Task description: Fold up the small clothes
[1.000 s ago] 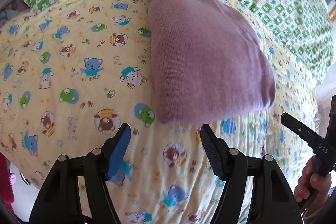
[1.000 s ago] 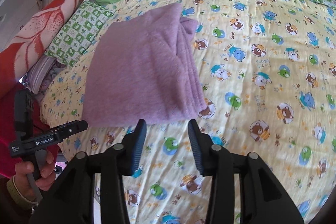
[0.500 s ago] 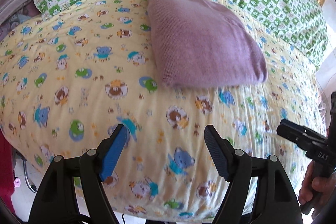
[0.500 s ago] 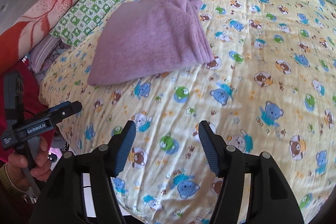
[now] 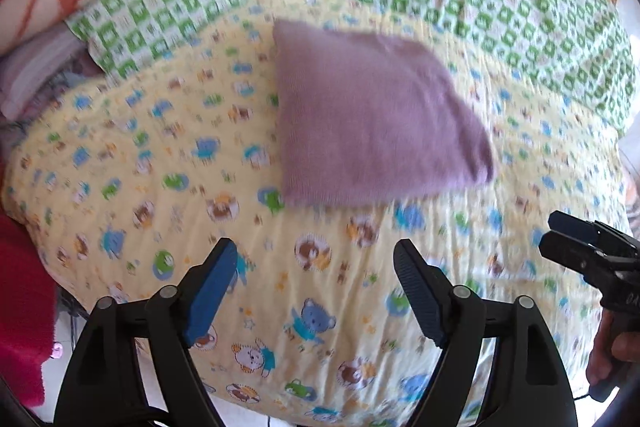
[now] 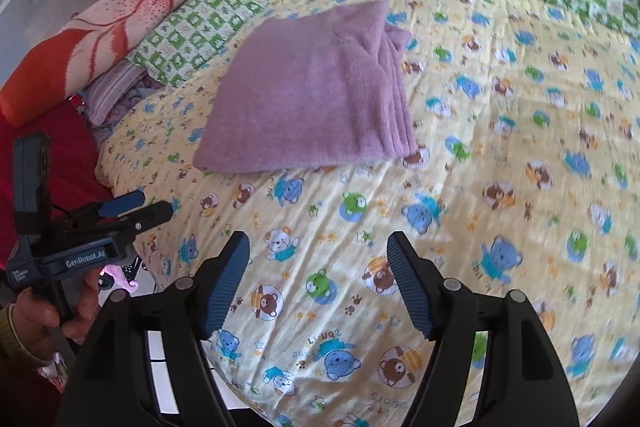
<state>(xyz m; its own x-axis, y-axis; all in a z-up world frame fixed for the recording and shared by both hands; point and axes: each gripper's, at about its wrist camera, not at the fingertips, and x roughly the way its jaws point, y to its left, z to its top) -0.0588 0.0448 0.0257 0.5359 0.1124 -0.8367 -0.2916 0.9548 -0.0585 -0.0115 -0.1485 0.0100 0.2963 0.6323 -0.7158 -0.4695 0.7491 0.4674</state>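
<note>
Both grippers have drawn back from the folded purple garment [image 5: 368, 115], which lies alone on the yellow teddy-bear quilt [image 5: 312, 307]. Left gripper [image 5: 316, 291] and right gripper [image 6: 316, 279] are opening wider, nothing between them; folding looks finished, perhaps.

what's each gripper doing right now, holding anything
left gripper: jaws opening, nothing between them
right gripper: jaws opening, nothing between them
</note>
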